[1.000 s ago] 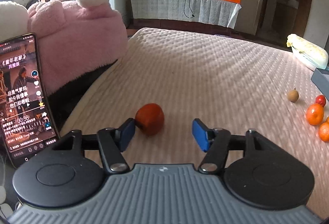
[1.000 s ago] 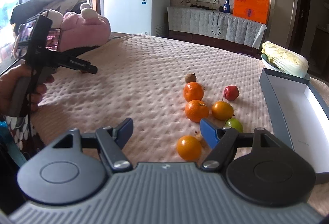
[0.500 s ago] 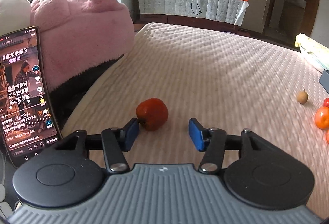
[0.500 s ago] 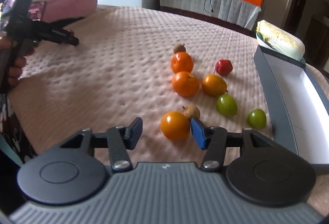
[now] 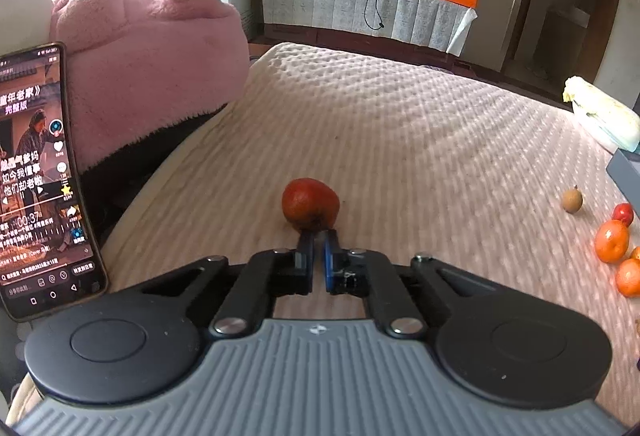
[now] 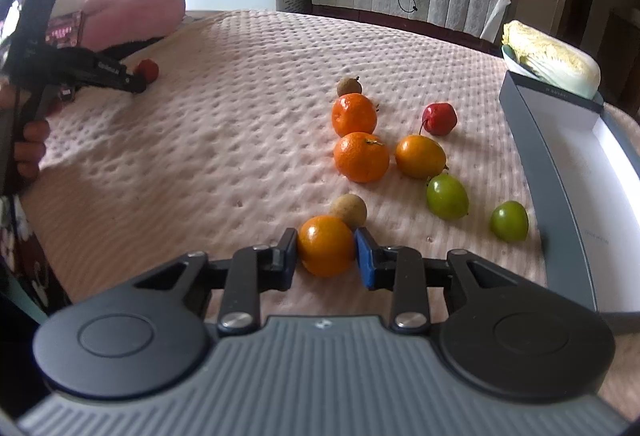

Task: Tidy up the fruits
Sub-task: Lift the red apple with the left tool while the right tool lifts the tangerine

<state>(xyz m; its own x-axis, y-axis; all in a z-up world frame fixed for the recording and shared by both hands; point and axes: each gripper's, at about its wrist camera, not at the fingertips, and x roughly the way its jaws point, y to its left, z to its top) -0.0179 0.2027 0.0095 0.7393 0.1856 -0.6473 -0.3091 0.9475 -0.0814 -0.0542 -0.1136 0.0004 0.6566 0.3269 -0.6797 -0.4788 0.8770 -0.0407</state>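
Observation:
In the left wrist view a red fruit (image 5: 310, 203) lies on the pink quilted bed (image 5: 400, 140). My left gripper (image 5: 318, 236) is shut, its blue pads together just behind the fruit, touching its near side; nothing is held between them. In the right wrist view my right gripper (image 6: 326, 252) is shut on an orange fruit (image 6: 326, 246) on the bed. A brown longan (image 6: 349, 211) sits right behind it. Beyond lie two oranges (image 6: 361, 156), a yellow-orange fruit (image 6: 420, 156), a red fruit (image 6: 440, 113) and two green fruits (image 6: 447, 196).
A grey open box (image 6: 560, 172) with a white inside stands at the right. A cabbage (image 6: 552, 58) lies behind it. A pink plush (image 5: 144, 56) and a phone (image 5: 36, 176) are at the left. The left gripper tool (image 6: 80, 70) shows in the right wrist view.
My left gripper has closed, and the red fruit now sits just ahead of its tips. My right gripper has moved forward and closed on the orange fruit.

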